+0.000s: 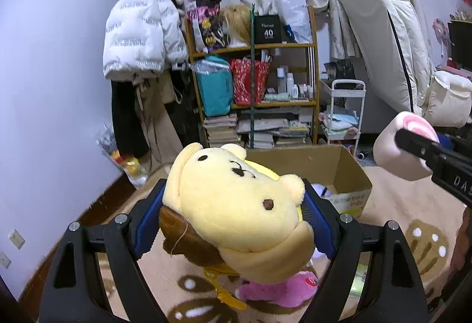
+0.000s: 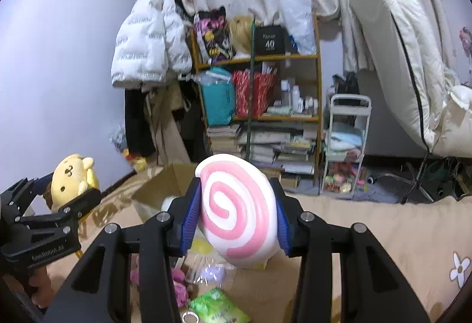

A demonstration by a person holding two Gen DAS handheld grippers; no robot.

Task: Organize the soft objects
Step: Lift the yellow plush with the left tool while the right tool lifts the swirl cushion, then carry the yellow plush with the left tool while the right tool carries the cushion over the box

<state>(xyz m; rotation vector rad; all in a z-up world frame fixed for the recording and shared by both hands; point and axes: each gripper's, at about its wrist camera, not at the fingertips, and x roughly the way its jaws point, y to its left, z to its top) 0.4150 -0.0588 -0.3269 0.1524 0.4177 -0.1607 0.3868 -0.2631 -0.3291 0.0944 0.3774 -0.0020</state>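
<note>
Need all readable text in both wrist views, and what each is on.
"40": black bag on the top tier of the wooden shelf; the small line above it is blurred.
"DAS": right tool body, cut off by the frame edge.
"GenRobot.AI": left tool body, faint, read uncertainly.
White puffer jacket: repeated print, too small to read.
Cardboard box: red label, blurred.
Green packet: unreadable.

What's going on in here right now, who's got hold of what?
A person is tidying plush toys with two hand-held grippers. The left gripper is clamped on a yellow bear plush, and the right gripper is shut on a pink-and-white swirl plush. Both toys are held off the floor in front of an open cardboard box. More soft items, including a pink plush, lie on the beige rug below.
</note>
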